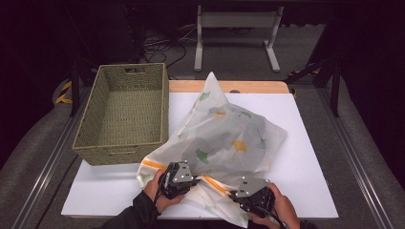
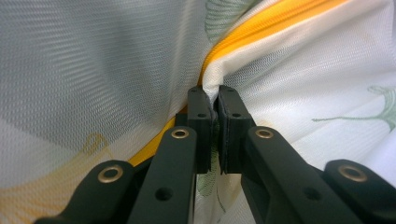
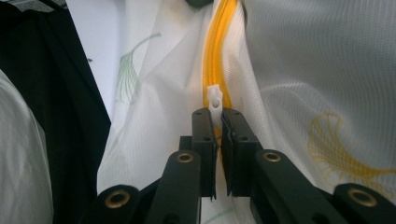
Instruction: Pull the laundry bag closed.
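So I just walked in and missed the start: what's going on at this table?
A person is working on a white mesh bag printed with leaves, lying on the white table beside a woven basket. The left gripper is shut on the fabric at the bag's yellow zipper. The right gripper is shut on the white zipper pull. It looks set up for sliding the zipper along.

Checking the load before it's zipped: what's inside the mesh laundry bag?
Through the mesh bag only dim grey shapes show, probably fabric; the printed cloth hides what they are. Left gripper pinches the zipper edge, right gripper its pull.
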A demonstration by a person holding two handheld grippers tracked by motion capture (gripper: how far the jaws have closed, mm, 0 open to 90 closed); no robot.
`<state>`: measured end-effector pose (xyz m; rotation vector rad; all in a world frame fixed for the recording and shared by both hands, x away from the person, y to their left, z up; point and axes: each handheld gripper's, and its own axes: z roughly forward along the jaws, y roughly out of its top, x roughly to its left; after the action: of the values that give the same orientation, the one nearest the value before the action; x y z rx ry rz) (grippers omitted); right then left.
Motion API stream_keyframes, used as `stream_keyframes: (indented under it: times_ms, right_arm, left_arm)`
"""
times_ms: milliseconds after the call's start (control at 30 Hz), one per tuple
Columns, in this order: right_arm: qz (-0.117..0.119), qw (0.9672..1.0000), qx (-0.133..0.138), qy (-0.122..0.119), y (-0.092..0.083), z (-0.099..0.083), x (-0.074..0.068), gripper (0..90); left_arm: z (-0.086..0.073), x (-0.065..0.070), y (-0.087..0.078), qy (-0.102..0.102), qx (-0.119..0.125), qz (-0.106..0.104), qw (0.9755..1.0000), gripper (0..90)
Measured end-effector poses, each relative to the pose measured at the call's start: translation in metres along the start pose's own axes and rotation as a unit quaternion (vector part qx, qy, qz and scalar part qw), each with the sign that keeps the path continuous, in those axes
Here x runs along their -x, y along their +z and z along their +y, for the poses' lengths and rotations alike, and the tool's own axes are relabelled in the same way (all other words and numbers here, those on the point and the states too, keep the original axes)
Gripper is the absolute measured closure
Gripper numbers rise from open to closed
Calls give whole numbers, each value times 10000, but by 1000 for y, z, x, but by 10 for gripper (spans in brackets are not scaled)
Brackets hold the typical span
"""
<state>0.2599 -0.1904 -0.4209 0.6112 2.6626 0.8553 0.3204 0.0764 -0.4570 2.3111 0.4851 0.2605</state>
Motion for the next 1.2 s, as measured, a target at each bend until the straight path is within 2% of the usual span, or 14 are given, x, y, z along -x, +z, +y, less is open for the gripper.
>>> stream_keyframes:
  times_ms: [67, 167, 367, 533, 600, 667, 767, 867, 933, 1033, 1100, 1133, 1167, 1200]
  right_arm:
    - [-13, 10000, -57, -18, 0, -1, 0, 846]
    - [-88, 9997, -215, 12, 0, -8, 2, 846]
    - [-113, 9993, -323, 171, -6, -19, 7, 846]
    - [-97, 9989, -357, 287, -8, -27, 10, 846]
    - [-79, 9988, -341, 338, -9, -30, 10, 846]
    - [-131, 9988, -344, 337, -8, -31, 10, 845]
    - [-184, 9987, -331, 342, -7, -31, 11, 845]
    - [-221, 9986, -291, 384, -9, -32, 14, 844]
    - [-259, 9985, -248, 423, -12, -33, 16, 844]
    - [-371, 9978, -234, 497, -15, -34, 19, 844]
    - [-453, 9973, -242, 533, -18, -36, 22, 844]
    - [-486, 9971, -250, 533, -18, -38, 24, 844]
    - [-526, 9967, -250, 562, -19, -39, 26, 844]
    - [-564, 9963, -252, 601, -20, -40, 28, 844]
  left_arm:
    - [0, -2, -4, -41, 47, 80, 9999, 853]
    - [-2, -4, -9, -155, 132, 88, 9998, 855]
    - [-5, -7, -16, -224, 159, 117, 9996, 855]
    - [-8, -7, -20, -278, 183, 51, 9994, 855]
    - [-9, -6, -20, -185, 193, 15, 9996, 853]
    - [-10, -5, -21, -195, 204, 7, 9996, 844]
    - [-14, -7, -26, -164, 304, -81, 9994, 831]
    - [-17, -10, -35, -196, 527, -167, 9983, 820]
    - [-19, -10, -40, -212, 570, -82, 9981, 794]
    - [-23, -9, -48, -169, 677, -108, 9975, 759]
    - [-26, -10, -55, -175, 746, -6, 9971, 721]
    - [-28, -11, -59, -226, 798, -44, 9965, 716]
    - [-30, -12, -63, -207, 811, 7, 9965, 768]
    - [-32, -13, -66, -232, 814, 79, 9964, 757]
